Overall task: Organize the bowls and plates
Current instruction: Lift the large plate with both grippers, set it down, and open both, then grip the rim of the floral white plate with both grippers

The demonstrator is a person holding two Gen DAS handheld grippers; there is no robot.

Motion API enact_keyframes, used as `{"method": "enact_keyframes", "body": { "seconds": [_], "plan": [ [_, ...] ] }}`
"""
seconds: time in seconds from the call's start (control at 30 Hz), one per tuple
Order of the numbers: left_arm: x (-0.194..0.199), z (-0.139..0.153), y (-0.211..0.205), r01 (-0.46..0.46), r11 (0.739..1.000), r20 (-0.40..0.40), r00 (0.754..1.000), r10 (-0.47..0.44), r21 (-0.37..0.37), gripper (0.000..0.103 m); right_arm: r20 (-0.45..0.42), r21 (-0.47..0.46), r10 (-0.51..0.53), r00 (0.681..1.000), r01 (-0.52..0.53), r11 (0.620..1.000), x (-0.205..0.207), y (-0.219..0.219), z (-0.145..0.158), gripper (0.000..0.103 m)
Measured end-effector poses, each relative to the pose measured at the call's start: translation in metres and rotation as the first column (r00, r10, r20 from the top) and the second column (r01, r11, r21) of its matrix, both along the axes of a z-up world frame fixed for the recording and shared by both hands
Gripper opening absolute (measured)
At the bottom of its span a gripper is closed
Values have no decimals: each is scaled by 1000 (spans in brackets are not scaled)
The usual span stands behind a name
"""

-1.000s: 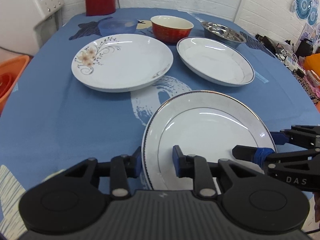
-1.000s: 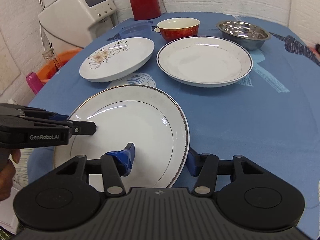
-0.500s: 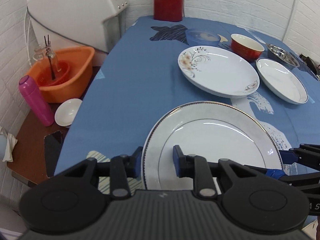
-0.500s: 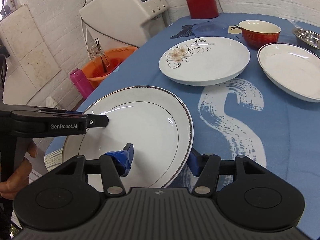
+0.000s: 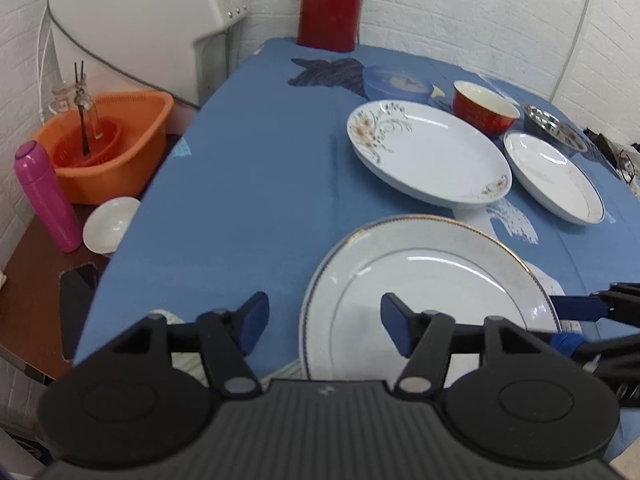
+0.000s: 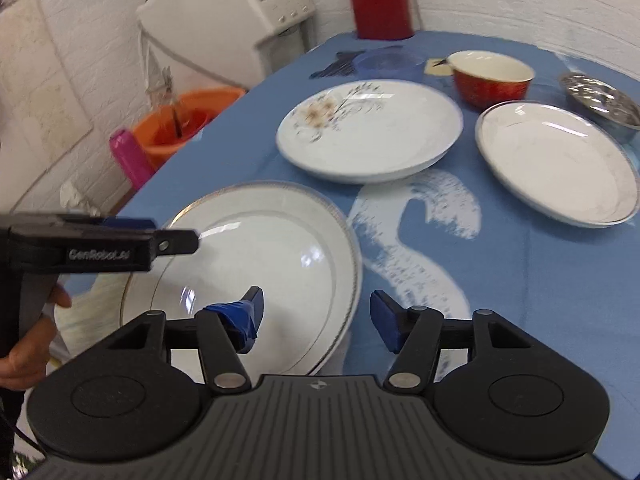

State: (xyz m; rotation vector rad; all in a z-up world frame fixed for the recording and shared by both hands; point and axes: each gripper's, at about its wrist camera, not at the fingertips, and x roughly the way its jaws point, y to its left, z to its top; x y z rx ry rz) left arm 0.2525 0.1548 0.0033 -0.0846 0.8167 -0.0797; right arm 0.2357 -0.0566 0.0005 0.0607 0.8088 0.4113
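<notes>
Both the left gripper (image 5: 322, 322) and right gripper (image 6: 316, 320) have just spread their fingers, releasing the gold-rimmed plate (image 5: 432, 288) onto the bench (image 5: 260, 168). Its placement looks finished; either gripper holds nothing.

the left gripper (image 5: 322, 322) has its jaws spread wide, level and low. the right gripper (image 6: 316, 322) is likewise parted, reaching in from the right.
</notes>
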Motion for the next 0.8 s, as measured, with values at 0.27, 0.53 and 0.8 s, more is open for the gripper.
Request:
{"method": "enact_keyframes", "body": {
  "seconds": [0.27, 0.53, 0.8],
  "plan": [
    [63, 28, 14, -68, 997, 63, 996, 67, 19, 64, 1, 80, -114, 993, 114, 990, 71, -22, 8, 46],
    [134, 24, 4, -51, 999, 24, 998, 50, 1, 65, -59, 108, -178, 982, 184, 977, 119, -15, -12, 48],
    [153, 19, -2, -31, 999, 26, 999, 30, 26, 65, -93, 141, -83, 992, 96, 985, 119, -7, -10, 50]
  ]
}}
